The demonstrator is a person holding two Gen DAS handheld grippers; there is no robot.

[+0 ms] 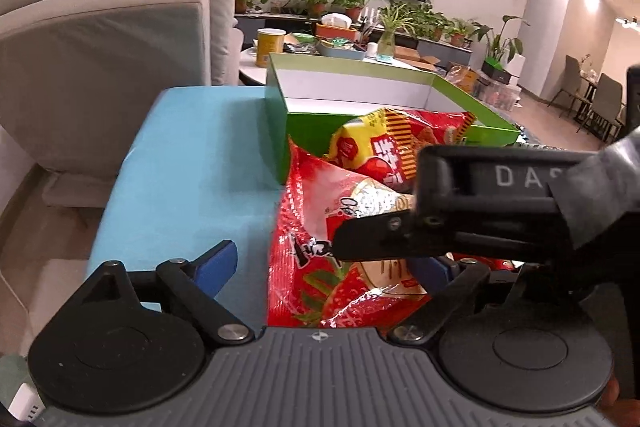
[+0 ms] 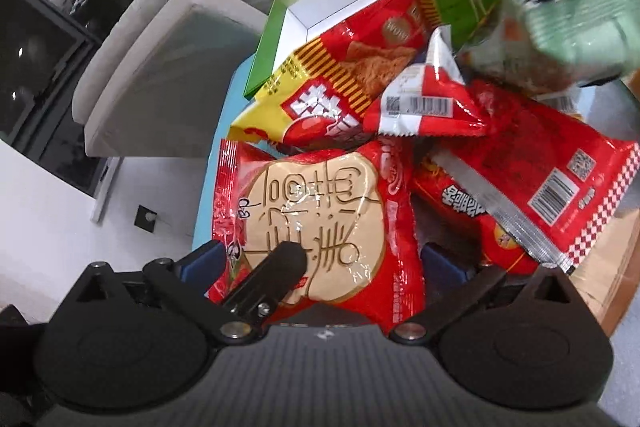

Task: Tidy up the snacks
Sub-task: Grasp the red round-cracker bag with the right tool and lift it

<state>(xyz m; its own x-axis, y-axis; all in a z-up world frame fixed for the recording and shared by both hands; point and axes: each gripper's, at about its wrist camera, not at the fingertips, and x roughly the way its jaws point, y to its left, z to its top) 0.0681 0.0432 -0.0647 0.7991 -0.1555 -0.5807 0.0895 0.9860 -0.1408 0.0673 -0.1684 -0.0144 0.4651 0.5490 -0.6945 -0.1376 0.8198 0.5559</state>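
**Red snack bags crowd a blue table beside an empty green box**

Grey sofa cushions point(image 1: 108, 67) fill the left of the left wrist view, with the blue table top point(image 1: 188, 163) bare beside them. Next comes the green box point(image 1: 304, 131), its white inside showing and nothing visible in it. Against its near wall leans a yellow-and-red chip bag point(image 2: 336, 83), and in front of that lies a red bag with a cream circle point(image 2: 320, 223). The left gripper point(image 1: 324, 267) stands wide, its blue pads either side of this bag's edge without pressing it. The right gripper's black body crosses the right of that view, covering much of the pile and the left gripper's right pad.

From the right wrist view, the right gripper point(image 2: 320, 263) is spread wide over the cream-circle bag, holding nothing; a black finger of the other tool rests over the bag's lower left. Further right lie a small red-and-white packet point(image 2: 420, 103) and a red bag with a barcode point(image 2: 532, 163). A green packet point(image 2: 568, 23) at the top right is blurred; its support cannot be made out.
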